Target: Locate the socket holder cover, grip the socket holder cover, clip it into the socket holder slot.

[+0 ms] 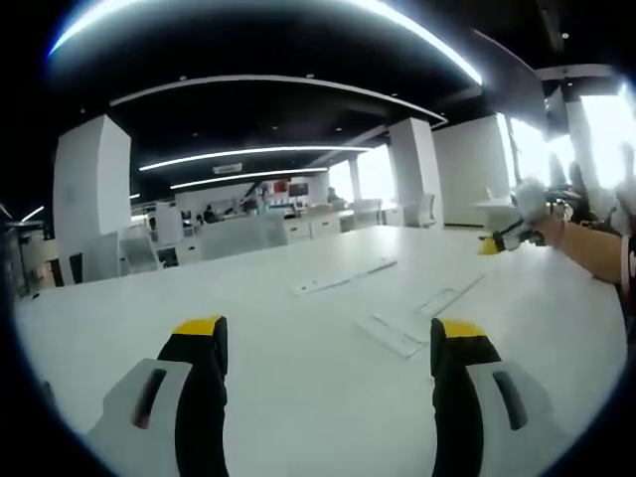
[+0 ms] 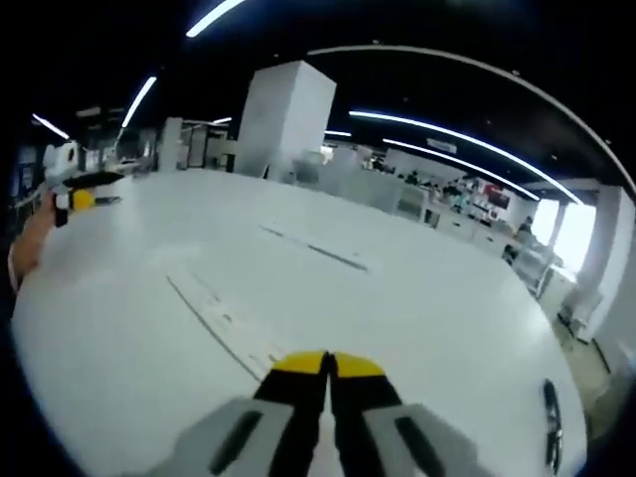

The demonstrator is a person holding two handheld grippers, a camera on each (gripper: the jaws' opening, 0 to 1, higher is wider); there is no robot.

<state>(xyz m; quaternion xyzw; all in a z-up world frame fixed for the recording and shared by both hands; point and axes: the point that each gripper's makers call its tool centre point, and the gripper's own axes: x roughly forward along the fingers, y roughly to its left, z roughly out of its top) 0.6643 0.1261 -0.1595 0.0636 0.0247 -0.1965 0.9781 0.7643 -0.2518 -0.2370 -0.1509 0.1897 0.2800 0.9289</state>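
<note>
Open table [image 1: 298, 388] around flat strips [image 1: 412, 320]

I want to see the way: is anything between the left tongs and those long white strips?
No, just bare white table between the left tongs and the long white strips, in the left gripper view.

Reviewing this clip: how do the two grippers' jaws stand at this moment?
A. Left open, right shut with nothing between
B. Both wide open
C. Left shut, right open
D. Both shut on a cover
A. The left gripper has its yellow-tipped jaws set wide apart over the white table, while the right gripper has its tips pressed together, holding nothing.
</note>
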